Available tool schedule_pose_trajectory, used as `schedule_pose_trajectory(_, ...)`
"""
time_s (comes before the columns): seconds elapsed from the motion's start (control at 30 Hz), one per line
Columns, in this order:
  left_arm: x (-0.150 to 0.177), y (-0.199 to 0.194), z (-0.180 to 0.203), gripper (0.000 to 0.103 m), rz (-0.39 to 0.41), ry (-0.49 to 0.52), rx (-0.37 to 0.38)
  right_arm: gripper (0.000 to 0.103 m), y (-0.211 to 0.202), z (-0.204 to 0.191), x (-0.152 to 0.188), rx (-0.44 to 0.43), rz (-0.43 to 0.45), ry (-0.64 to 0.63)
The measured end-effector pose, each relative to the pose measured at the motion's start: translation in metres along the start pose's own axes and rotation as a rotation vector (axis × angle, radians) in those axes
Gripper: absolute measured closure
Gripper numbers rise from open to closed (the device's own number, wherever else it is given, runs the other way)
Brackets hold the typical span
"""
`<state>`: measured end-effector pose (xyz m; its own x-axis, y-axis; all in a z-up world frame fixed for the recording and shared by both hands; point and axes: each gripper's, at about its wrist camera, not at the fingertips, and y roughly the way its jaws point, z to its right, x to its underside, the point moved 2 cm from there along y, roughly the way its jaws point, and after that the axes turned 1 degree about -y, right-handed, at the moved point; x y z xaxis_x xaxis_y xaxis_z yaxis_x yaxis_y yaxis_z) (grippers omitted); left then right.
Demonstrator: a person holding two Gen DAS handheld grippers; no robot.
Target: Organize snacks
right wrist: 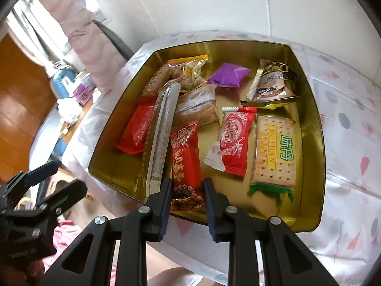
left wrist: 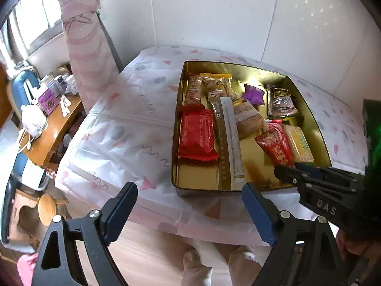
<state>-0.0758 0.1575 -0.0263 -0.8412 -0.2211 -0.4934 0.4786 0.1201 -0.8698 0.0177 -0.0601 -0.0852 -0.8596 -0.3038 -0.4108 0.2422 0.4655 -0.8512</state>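
**Red packet lies lengthwise between our right fingers**

The dark red packet (right wrist: 184, 164) sits in the gold tin (right wrist: 312, 166), near its front wall, with its long axis running straight away from our right gripper (right wrist: 187, 205). Its near end lies between the two blue pads (right wrist: 166, 202), which stand part closed, one at each long edge. We cannot tell whether they press it yet, so we judge the grip unconfirmed.

Our right hand is plainly the nearer one. It comes in low over the tin's front rim, fingers pointing along the packet and tilted down into the tin.

Our left gripper (left wrist: 190, 214) hangs wide apart and empty, short of the tin, over the cloth (left wrist: 114, 119). The long strip (right wrist: 162, 131) lies just beside the packet on its left, so we judge that a lift should go straight up.
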Motion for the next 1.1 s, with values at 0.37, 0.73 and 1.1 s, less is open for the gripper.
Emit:
schedule_pose_trajectory(0.37, 0.006, -0.008, -0.013, 0.007, 0.004, 0.002, 0.029, 0.075, 0.008, -0.007, -0.002, 0.059, 0.037, 0.113)
schedule_pose_trajectory(0.73, 0.010, -0.007, -0.017, 0.003, 0.005, 0.019, 0.021, 0.070, -0.002, -0.004, 0.010, 0.105, 0.075, 0.136)
schedule_pose_trajectory(1.1, 0.015, -0.008, -0.024, 0.002, 0.056, 0.013, -0.086, 0.062, -0.044, -0.015, 0.039, 0.178, 0.210, 0.096)
